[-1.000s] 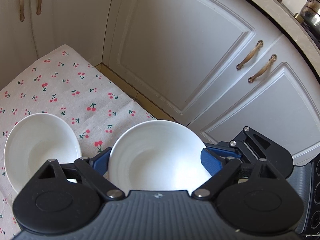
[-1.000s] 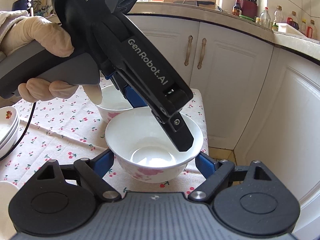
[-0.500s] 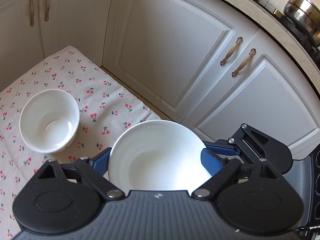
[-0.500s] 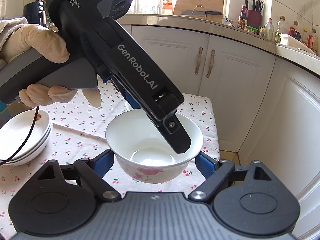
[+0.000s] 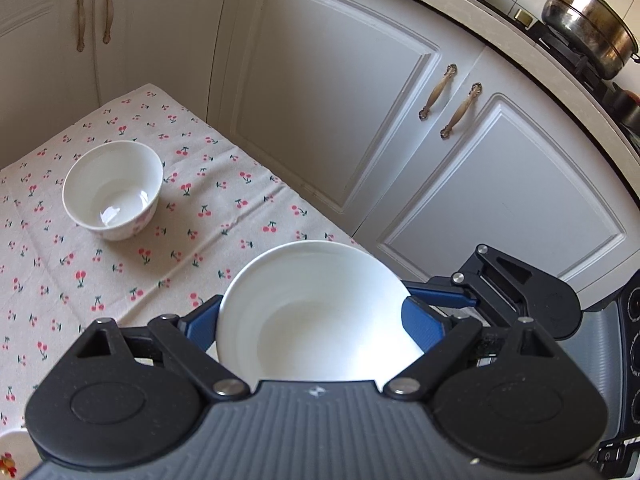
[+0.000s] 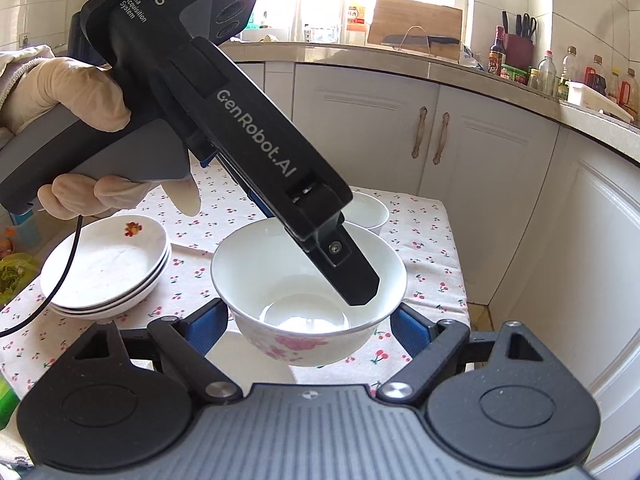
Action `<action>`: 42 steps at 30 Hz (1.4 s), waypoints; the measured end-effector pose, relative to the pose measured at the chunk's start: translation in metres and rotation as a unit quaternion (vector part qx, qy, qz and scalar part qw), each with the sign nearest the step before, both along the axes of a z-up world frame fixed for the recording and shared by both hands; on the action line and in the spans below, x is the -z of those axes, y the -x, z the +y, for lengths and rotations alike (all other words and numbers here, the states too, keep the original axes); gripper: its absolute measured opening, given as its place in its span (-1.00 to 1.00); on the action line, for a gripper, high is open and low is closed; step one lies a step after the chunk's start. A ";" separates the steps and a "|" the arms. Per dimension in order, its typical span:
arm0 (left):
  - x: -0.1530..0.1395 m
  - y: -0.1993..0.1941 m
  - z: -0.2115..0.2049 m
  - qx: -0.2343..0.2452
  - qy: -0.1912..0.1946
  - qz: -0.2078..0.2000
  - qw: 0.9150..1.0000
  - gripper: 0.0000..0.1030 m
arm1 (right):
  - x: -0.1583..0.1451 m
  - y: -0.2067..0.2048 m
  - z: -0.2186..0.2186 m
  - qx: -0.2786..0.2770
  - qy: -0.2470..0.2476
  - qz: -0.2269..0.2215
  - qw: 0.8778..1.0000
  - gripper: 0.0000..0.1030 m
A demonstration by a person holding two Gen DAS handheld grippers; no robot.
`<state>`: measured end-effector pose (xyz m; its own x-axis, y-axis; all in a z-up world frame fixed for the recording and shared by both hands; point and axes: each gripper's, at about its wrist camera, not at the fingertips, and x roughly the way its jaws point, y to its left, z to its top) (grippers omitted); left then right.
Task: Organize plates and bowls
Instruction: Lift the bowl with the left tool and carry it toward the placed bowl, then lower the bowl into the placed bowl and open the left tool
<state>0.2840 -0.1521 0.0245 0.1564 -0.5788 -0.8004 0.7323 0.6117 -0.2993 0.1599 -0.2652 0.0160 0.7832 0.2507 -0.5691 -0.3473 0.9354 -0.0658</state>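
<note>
A white bowl with pink flowers (image 6: pixel 308 300) is held up above the table, between both grippers. My right gripper (image 6: pixel 310 324) has its blue fingers on the bowl's two sides. My left gripper (image 5: pixel 316 320) also has the same bowl (image 5: pixel 320 320) between its fingers; in the right wrist view one of its fingers (image 6: pixel 352 276) reaches down inside the bowl. A second white bowl (image 5: pixel 114 190) stands alone on the cherry-print tablecloth (image 5: pixel 140 220); it also shows behind the left gripper in the right wrist view (image 6: pixel 368 210). A stack of shallow white plates (image 6: pixel 106 264) sits at the left.
The small table stands in a corner of white kitchen cabinets (image 5: pixel 340 100). Its right edge (image 6: pixel 456 256) drops to the floor. A steel pot (image 5: pixel 588 32) sits on the stove above. Bottles and a knife block (image 6: pixel 516 48) line the counter.
Both grippers have lifted the flowered bowl up and away from the second bowl. The second bowl now looks smaller and farther off, and the plate stack has come into the right wrist view.
</note>
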 end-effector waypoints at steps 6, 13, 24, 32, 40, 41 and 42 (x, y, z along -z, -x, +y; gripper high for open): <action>0.004 0.018 0.016 -0.007 0.003 0.002 1.000 0.79 | 0.002 0.016 0.012 -0.008 -0.005 0.006 1.000 0.77; 0.013 0.034 0.027 -0.013 0.006 0.006 1.000 0.79 | 0.009 0.027 0.018 -0.017 -0.004 0.017 1.000 0.77; 0.031 0.047 0.033 -0.017 0.005 0.016 1.000 0.80 | 0.025 0.034 0.022 -0.023 -0.001 0.032 0.999 0.77; 0.038 0.051 0.034 -0.017 0.000 0.021 1.000 0.80 | 0.029 0.036 0.020 -0.032 -0.002 0.040 0.999 0.77; 0.044 0.052 0.032 -0.015 -0.005 0.023 1.000 0.80 | 0.035 0.033 0.018 -0.034 -0.004 0.048 0.998 0.77; 0.044 0.052 0.032 -0.014 -0.006 0.022 1.000 0.80 | 0.036 0.033 0.017 -0.033 -0.005 0.050 0.998 0.77; 0.044 0.052 0.031 -0.013 -0.007 0.022 1.000 0.80 | 0.037 0.032 0.017 -0.033 -0.005 0.052 0.998 0.77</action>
